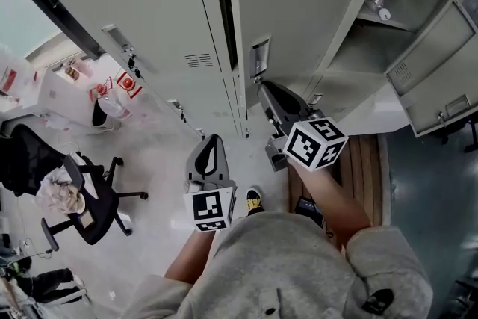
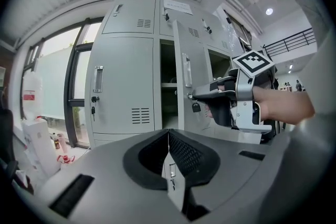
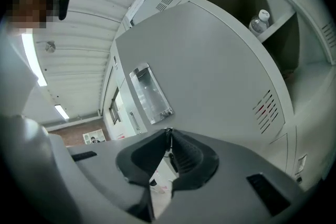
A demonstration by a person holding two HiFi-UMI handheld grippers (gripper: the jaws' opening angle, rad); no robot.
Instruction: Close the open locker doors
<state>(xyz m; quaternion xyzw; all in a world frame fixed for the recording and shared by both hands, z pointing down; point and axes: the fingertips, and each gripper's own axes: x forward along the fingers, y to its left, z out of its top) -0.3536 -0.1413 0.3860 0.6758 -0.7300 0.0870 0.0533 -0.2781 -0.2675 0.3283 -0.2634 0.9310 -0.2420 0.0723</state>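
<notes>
The right gripper (image 1: 263,88) is seen clenched, its jaws brought together at the tips with nothing caught between them, as its own view (image 3: 169,131) shows. It is held level at the free edge of the open locker door (image 1: 299,11), just below the door's recessed handle (image 1: 259,57); whether the tip is pressed against the metal cannot be told. From the left gripper view the same tool (image 2: 195,95) is shown nosed up to the door edge (image 2: 199,55), beside a small dark lock or key tag hanging there.

The left gripper (image 1: 215,138) is likewise closed and empty (image 2: 168,132). It is held lower and to the left, well apart from the door and pointed toward the bank of closed lockers (image 1: 142,4).

The tall grey door is swung outward from its frame, the dark compartment behind it left exposed. To the right, a second open door (image 1: 437,78) is hung ajar on a lower compartment. Above it a bottle (image 1: 377,4) is lying on a shelf (image 1: 373,19) inside an uncovered upper compartment, and the bottle is also picked up in the right gripper view (image 3: 260,21).

A black office chair (image 1: 89,198) draped with clothing is parked on the pale floor (image 1: 160,153) at the left.
</notes>
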